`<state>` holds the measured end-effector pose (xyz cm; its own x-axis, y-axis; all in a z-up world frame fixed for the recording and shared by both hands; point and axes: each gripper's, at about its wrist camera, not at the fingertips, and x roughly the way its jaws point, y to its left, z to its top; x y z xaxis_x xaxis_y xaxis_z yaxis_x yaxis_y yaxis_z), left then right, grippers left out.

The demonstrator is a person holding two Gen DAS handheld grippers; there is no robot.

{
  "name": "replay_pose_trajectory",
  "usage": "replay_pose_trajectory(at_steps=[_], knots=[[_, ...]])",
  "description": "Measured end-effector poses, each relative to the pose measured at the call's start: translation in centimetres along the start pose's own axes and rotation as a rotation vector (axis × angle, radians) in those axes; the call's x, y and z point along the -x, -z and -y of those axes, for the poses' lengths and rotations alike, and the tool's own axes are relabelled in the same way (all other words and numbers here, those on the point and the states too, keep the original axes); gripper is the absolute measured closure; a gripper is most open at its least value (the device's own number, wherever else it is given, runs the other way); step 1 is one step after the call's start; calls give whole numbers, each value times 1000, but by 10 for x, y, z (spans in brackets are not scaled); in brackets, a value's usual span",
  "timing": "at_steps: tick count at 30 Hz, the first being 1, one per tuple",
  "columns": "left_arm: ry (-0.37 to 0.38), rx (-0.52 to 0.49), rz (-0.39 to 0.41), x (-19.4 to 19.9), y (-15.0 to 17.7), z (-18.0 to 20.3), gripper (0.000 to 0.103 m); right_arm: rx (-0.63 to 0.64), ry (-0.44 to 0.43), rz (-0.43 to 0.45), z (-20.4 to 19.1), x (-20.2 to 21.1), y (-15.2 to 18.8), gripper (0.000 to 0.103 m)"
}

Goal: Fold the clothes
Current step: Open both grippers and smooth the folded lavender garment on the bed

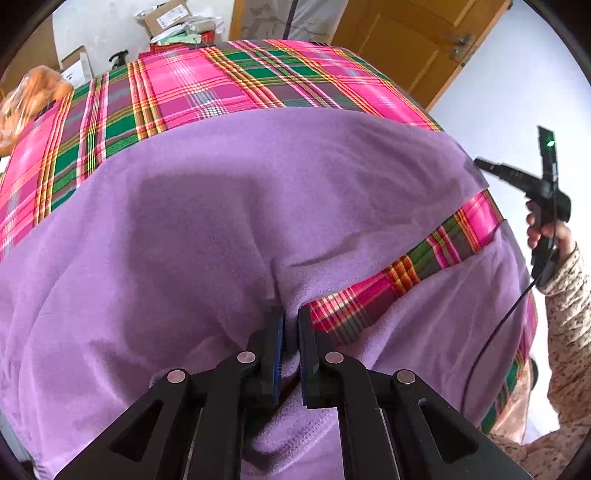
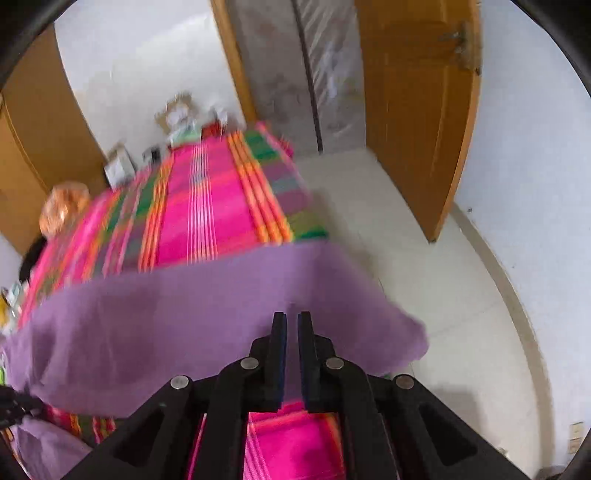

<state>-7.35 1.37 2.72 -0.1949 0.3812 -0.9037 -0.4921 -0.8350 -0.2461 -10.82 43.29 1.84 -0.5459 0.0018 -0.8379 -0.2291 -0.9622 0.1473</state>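
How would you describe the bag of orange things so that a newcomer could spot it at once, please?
Start from the pink plaid cloth covering the table. At its far left edge, clear of the purple garment, sits the clear plastic bag. Its orange contents set it apart from the cardboard boxes behind.

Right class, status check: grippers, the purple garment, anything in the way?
Left gripper shut on purple garment. Right gripper shut, empty. Garment spread on plaid cloth. Nothing in the way.

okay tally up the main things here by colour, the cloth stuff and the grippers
Purple garment: 1
Pink plaid cloth: 1
Black grippers: 2, left gripper, right gripper
Total: 4
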Motion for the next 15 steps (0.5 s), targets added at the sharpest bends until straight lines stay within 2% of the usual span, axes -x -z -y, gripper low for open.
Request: replay_pose_trajectory(at_steps=[2,3,6,7,11,13,15], knots=[[10,10,1,4,1,0,97,-10,20,-44,0,-5,3,97],[9,16,7,6,2,-1,93,-11,40,-53,-1,-3,3,97],[18,58,41,22,0,-8,88,10,112,-36,-14,11,3,94],[23,80,56,28,0,-12,84,23,108,-26,-21,15,3,91],[36,173,112,54,4,-35,82,151,-4,-1,-71,25,8,85],[30,208,137,66,10,-46,82,191,-59,-36,-94,13,15,85],[22,235,153,76,22,-56,82,208,-30,-80,-105,0,26,85]])
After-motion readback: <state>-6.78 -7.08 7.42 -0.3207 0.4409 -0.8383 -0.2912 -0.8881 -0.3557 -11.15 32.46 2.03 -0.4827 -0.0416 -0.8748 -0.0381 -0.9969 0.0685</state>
